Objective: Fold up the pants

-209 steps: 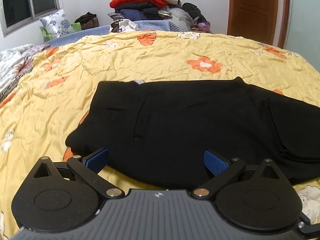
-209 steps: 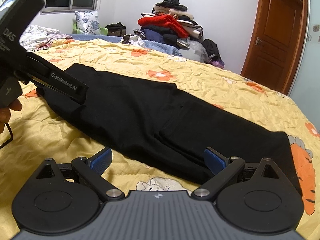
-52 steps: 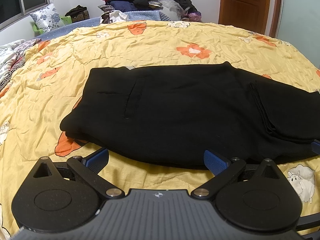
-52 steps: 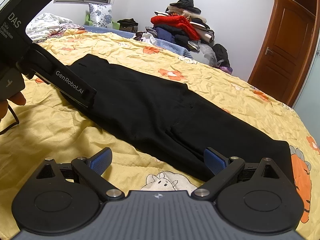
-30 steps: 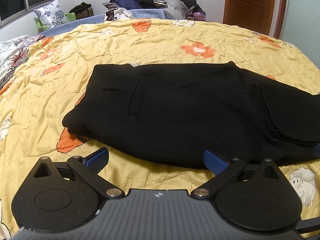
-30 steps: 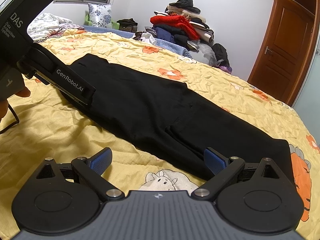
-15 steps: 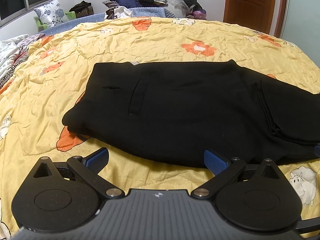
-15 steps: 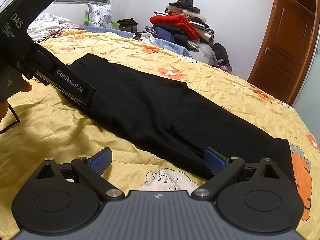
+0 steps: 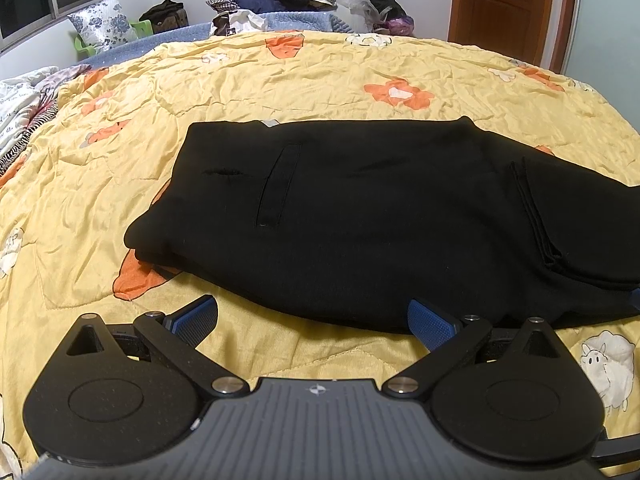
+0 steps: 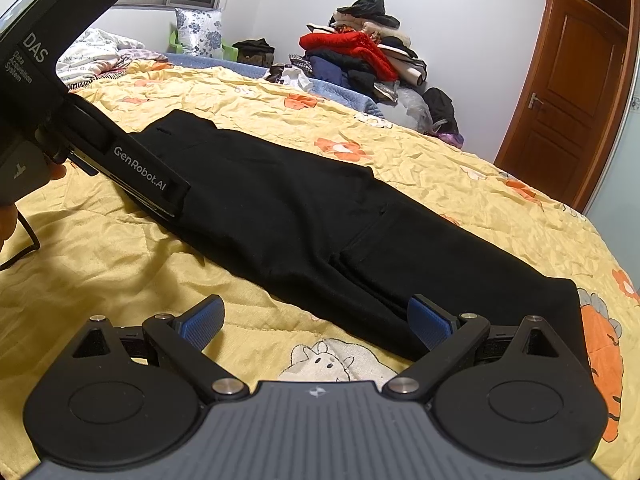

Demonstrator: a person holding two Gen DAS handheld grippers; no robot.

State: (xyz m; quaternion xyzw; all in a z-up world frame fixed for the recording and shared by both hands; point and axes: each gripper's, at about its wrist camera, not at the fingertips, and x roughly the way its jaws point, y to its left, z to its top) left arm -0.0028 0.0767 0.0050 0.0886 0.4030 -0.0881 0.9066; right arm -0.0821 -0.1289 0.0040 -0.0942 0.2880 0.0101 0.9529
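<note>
Black pants [image 9: 360,208] lie flat on the yellow flowered bedspread [image 9: 280,80], folded lengthwise with the waist to the left and the legs running off to the right. My left gripper [image 9: 312,318] is open and empty, hovering at the near edge of the seat area. In the right wrist view the same pants [image 10: 304,216] stretch diagonally, hem end at the right. My right gripper [image 10: 316,322] is open and empty, its right pad [image 10: 428,322] at the near edge of the legs. The left tool body [image 10: 80,120] hangs over the waist end.
A heap of clothes [image 10: 360,56] is piled at the far side of the bed, with a floral pillow [image 10: 198,32] by the window. A wooden door [image 10: 568,112] stands at the right. A hand [image 10: 8,216] holds the left tool.
Over the last second both grippers stayed nearly still and open. The pants have not moved; the left view crept slightly nearer to them.
</note>
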